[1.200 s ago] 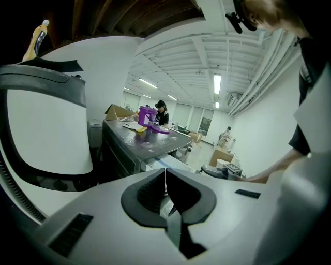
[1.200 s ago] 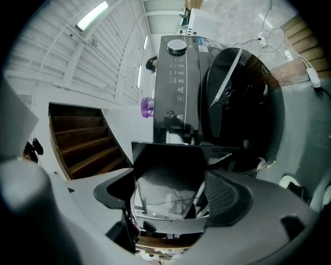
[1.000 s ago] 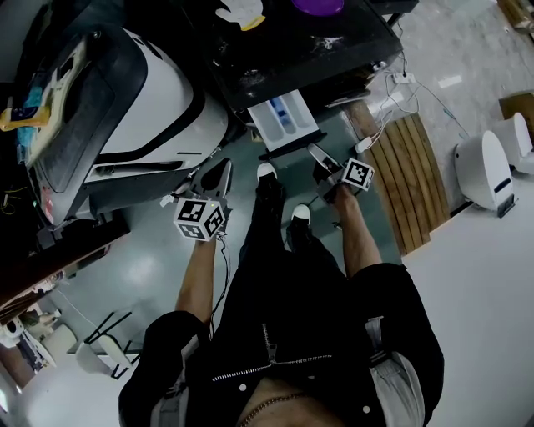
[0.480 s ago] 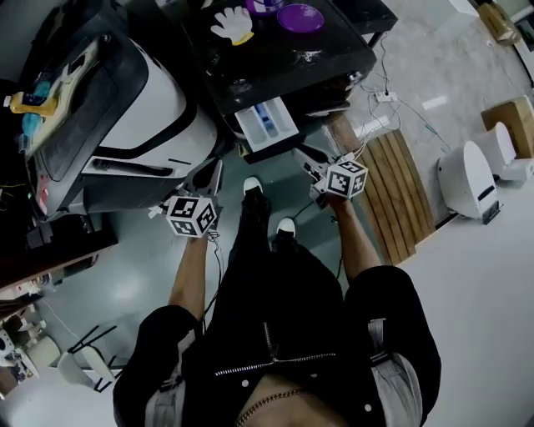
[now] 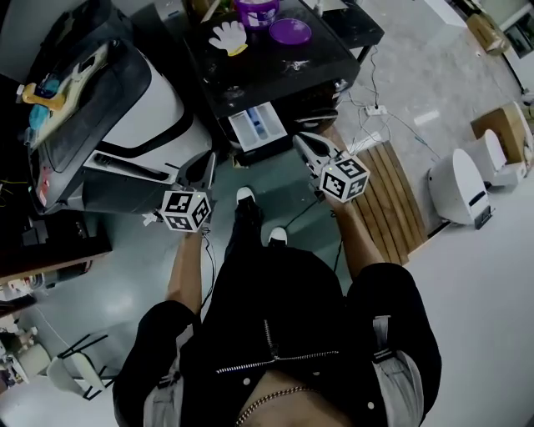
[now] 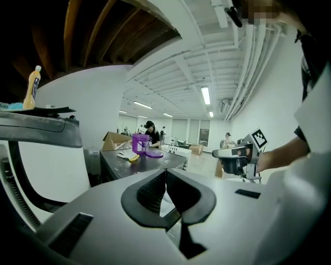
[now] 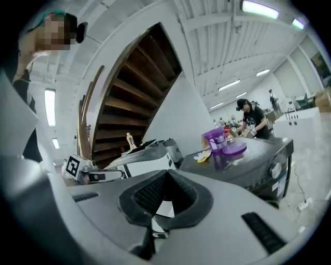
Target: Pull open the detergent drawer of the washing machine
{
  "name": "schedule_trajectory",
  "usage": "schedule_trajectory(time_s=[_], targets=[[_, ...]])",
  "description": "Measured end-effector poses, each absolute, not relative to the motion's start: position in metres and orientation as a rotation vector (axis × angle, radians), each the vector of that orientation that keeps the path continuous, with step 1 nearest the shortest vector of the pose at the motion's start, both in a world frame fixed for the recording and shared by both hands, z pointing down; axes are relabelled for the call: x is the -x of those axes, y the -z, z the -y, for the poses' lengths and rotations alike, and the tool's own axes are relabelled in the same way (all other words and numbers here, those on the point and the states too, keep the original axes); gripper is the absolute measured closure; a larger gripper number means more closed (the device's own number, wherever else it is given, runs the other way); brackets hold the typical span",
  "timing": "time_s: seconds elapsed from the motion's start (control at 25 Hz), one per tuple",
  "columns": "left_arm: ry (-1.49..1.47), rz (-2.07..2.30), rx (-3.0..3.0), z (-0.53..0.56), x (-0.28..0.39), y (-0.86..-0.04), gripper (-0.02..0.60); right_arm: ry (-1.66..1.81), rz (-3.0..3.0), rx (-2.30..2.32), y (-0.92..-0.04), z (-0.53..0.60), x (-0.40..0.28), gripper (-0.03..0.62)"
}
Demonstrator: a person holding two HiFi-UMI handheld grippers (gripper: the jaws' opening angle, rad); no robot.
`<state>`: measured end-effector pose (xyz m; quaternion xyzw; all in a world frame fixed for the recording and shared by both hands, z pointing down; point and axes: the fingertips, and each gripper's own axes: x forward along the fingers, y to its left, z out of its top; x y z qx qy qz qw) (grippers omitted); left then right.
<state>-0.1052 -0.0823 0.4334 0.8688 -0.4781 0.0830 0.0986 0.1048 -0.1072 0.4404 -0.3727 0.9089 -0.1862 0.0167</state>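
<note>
The detergent drawer (image 5: 259, 127) is seen pulled out of the washing machine (image 5: 284, 73). The right tongs (image 5: 302, 143), whose jaws have just been closing on nothing, are held near its right corner. The left tongs (image 5: 203, 169), shut and empty, are held apart at its lower left.

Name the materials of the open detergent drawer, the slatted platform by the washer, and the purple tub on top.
Detergent drawer: likely moulded plastic, white and smooth, with a blue insert. Slatted platform: wood, by its brown parallel boards, matte. Purple tub: probably plastic, uniformly coloured, slightly glossy.
</note>
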Motion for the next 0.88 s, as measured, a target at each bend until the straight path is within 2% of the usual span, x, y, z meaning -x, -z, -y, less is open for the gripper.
schedule_trajectory(time_s=[0.24, 0.88], targets=[[-0.226, 1.424, -2.626, 0.076, 0.088, -0.415, 0.561, 0.435, -2.802, 1.300, -0.417, 0.094, -0.119, 0.588], [-0.221, 1.419, -2.639, 0.057, 0.084, -0.415, 0.561, 0.400, -2.811, 1.410, -0.425, 0.072, -0.122, 0.589]])
